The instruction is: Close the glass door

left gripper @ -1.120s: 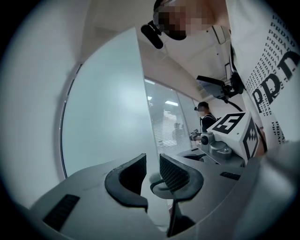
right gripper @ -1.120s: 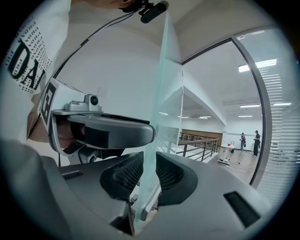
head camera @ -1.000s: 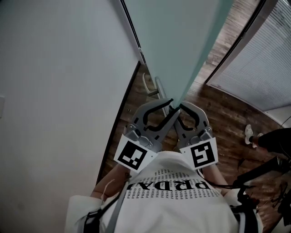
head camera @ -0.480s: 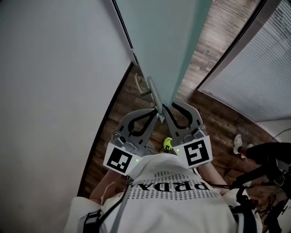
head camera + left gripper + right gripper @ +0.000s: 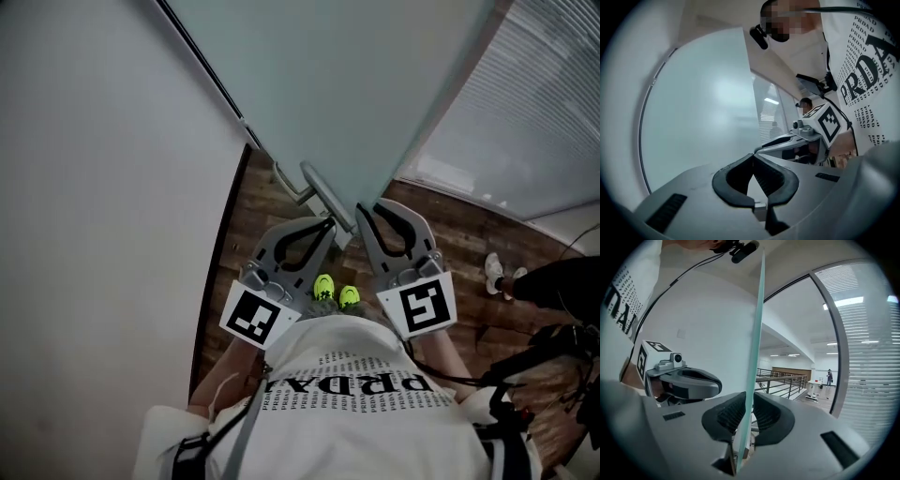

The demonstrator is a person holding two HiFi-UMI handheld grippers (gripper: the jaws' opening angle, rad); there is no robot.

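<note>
The right tool [image 5: 748, 403] was clamped on the free edge of the glass door [image 5: 757, 324]; the left tool [image 5: 753, 158] was closed on nothing. The door stood ajar, so swinging it shut apparently remained

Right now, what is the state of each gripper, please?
Left gripper: shut, nothing between its jaws.
Right gripper: shut on the edge of the glass door.

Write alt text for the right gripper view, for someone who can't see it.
The right gripper clamps the upright edge of the glass door between its jaws. The left gripper sits left of the pane; a railing and window blinds show to its right.
</note>
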